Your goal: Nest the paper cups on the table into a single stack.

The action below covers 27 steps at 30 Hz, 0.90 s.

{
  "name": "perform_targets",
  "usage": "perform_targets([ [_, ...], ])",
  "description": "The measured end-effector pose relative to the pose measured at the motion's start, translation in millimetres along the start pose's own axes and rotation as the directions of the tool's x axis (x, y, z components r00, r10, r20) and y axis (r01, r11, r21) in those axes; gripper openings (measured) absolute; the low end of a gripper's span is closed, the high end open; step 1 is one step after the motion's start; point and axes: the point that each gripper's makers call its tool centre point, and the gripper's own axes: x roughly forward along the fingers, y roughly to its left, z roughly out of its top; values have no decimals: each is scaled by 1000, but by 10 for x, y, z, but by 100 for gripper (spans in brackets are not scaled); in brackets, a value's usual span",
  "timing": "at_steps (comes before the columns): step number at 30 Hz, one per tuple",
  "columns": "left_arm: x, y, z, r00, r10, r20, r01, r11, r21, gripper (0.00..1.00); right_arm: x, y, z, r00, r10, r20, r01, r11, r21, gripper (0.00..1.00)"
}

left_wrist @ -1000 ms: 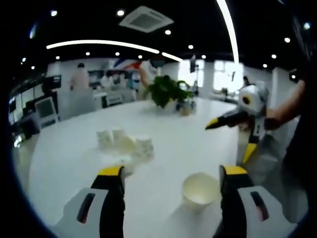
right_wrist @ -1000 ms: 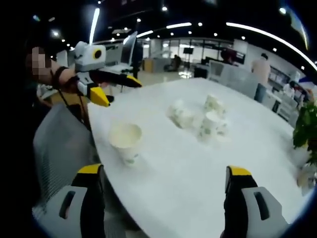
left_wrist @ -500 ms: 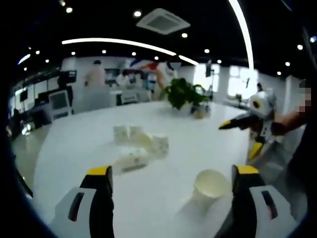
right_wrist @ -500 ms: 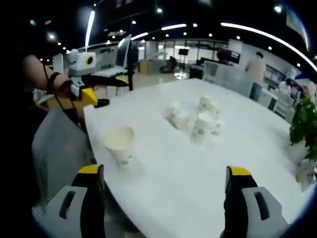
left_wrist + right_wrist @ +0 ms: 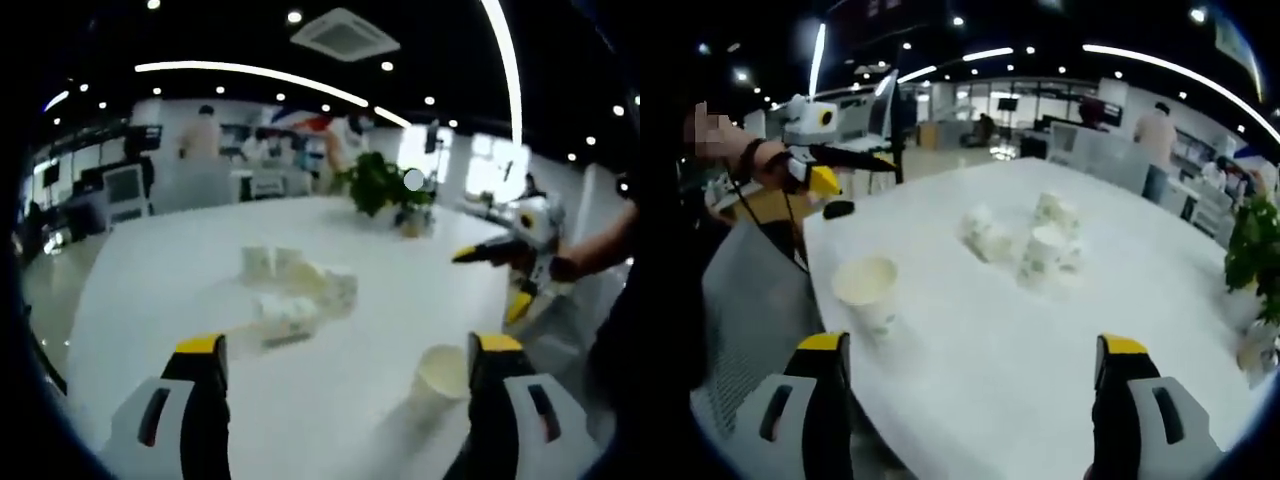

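Note:
An upright paper cup (image 5: 443,372) (image 5: 868,290) stands alone near the white table's (image 5: 180,290) (image 5: 1160,260) edge. Farther in, several paper cups (image 5: 295,292) (image 5: 1025,243) form a loose cluster, some upright and some tipped on their sides. My left gripper (image 5: 345,380) is open above the table, the lone cup just inside its right jaw. My right gripper (image 5: 975,375) is open too, with the lone cup to its left. Each gripper also appears in the other's view: the right gripper (image 5: 500,255) at the right, the left gripper (image 5: 835,160) at the upper left, both held in a hand.
A potted green plant (image 5: 380,185) (image 5: 1255,255) stands on the far part of the table. A grey mesh chair (image 5: 750,310) sits at the table's edge. People and desks with monitors (image 5: 125,190) fill the office behind.
Both views have shifted a little: the lone cup sits further right in the left gripper view and further left in the right gripper view. The cups themselves have not moved.

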Motion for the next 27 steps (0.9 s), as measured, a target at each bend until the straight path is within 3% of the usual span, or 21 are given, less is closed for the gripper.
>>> perform_targets([
  [4, 78, 102, -22, 999, -12, -34, 12, 1000, 3, 99, 57, -35, -52, 1000, 1, -27, 0, 1000, 9, 100],
  [13, 291, 305, -128, 996, -57, -73, 53, 997, -61, 99, 83, -126, 141, 1000, -9, -30, 9, 1000, -1, 100],
  [20, 557, 452, -241, 987, -114, -109, 103, 990, -100, 99, 61, -136, 75, 997, -15, -74, 16, 1000, 10, 100],
  [23, 680, 489, -269, 987, -114, -113, 106, 991, -78, 99, 27, -122, 48, 995, -15, -96, 16, 1000, 18, 100],
  [27, 853, 487, -295, 981, -147, -127, 135, 986, -98, 99, -40, -147, 93, 996, -28, -90, 31, 999, 32, 100],
])
